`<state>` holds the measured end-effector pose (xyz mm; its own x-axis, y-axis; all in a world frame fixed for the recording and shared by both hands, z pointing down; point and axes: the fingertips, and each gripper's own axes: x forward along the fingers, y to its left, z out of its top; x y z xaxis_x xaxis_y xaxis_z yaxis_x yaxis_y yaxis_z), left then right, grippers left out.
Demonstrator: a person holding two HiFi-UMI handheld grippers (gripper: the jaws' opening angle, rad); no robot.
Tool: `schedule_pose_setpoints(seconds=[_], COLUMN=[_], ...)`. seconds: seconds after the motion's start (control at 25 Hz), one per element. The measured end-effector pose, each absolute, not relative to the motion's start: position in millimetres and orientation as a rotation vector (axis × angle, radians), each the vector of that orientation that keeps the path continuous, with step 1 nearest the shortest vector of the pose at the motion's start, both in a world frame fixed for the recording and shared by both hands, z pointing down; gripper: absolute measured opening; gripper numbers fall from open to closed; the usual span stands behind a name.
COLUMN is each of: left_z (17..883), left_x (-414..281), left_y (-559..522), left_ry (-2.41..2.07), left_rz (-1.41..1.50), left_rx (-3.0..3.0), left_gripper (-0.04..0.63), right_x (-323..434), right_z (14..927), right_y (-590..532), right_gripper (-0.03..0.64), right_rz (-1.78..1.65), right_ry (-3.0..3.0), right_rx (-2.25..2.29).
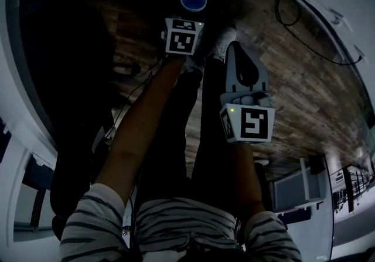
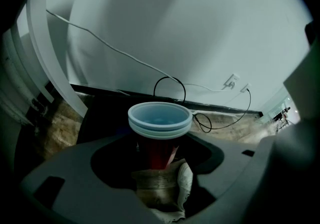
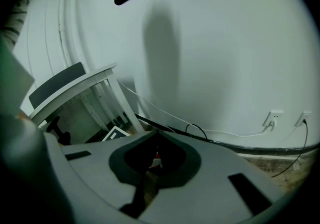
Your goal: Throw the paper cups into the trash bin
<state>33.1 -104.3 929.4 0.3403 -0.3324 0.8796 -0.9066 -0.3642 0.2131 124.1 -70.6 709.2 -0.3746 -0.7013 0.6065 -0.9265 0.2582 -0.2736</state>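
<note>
The left gripper (image 2: 159,154) holds a stack of paper cups (image 2: 160,120) by its red wall, jaws wide around it, upright over the white shoe (image 2: 183,182). The right gripper (image 3: 156,154), near that shoe, has its jaws together, empty

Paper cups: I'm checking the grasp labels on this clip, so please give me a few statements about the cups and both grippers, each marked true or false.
1. The stacked red paper cups with pale blue rims stand upright between the left gripper's jaws. True.
2. The right gripper also holds a cup. False: its jaws are together with nothing in them.
3. The cups are held above the wooden floor. True.
4. Only one cup is gripped. False: at least two nested rims show.
</note>
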Motion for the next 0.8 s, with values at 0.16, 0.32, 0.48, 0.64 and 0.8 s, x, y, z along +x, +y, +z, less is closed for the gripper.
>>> schedule_pose_setpoints(seconds=[0.16, 0.32, 0.48, 0.64, 0.8], left_z=[940.6, 950.5, 960.5, 966.7, 973.7], left_x=[33.8, 36.6, 39.9, 41.3, 38.5], left_y=[-111.7, -118.5, -121.8, -127.3, -133.1], left_ry=[-1.082, -1.069, -1.053, -1.034, -1.033], left_rz=[1.012, 1.047, 1.073, 1.079, 1.105], left_rx=[1.867, 1.880, 1.879, 1.876, 1.872], left_gripper=[0.291, 0.291, 0.291, 0.291, 0.291], right_x=[125.2, 126.9, 128.0, 124.3, 124.0], right_z=[715.7, 723.0, 728.9, 730.8, 732.8], right_y=[-72.6, -69.9, -69.3, -73.9, -77.1], right_gripper=[0.018, 0.017, 0.018, 0.018, 0.018], right_rz=[0.874, 0.905, 0.936, 0.941, 0.951], right_ry=[-2.165, -2.151, -2.138, -2.147, -2.147], right_rx=[1.490, 1.487, 1.491, 1.490, 1.491])
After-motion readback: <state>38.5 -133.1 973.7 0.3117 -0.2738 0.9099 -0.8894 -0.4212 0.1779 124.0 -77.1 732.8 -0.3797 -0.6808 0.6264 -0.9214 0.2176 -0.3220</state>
